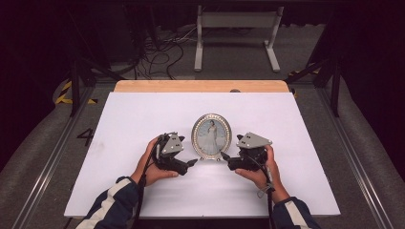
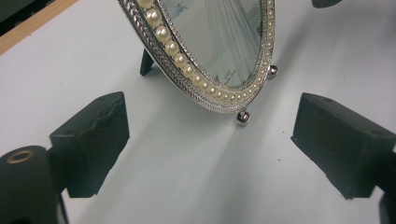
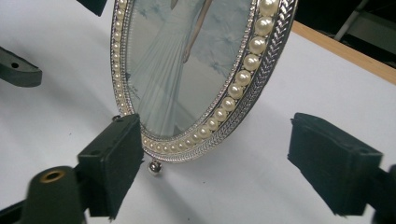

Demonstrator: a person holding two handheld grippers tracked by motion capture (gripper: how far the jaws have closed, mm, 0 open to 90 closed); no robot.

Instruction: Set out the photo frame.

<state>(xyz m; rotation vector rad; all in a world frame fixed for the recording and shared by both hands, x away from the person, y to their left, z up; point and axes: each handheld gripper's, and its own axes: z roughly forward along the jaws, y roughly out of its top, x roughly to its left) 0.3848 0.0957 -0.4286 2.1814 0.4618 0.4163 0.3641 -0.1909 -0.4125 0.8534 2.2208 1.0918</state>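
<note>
High view: white tabletop (image 1: 143, 124) with wooden far edge, dark room.

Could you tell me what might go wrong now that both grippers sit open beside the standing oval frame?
The picture frame stands upright on small ball feet and a thin rear prop, so a nudge from the left gripper or right gripper could tip it. A black finger could scrape the pearl rim.

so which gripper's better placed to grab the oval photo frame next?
Probably right. The right gripper already has the pearl-trimmed photo frame rim between its open jaws. The left gripper is open too, but the rim sits ahead of its jaws.
</note>
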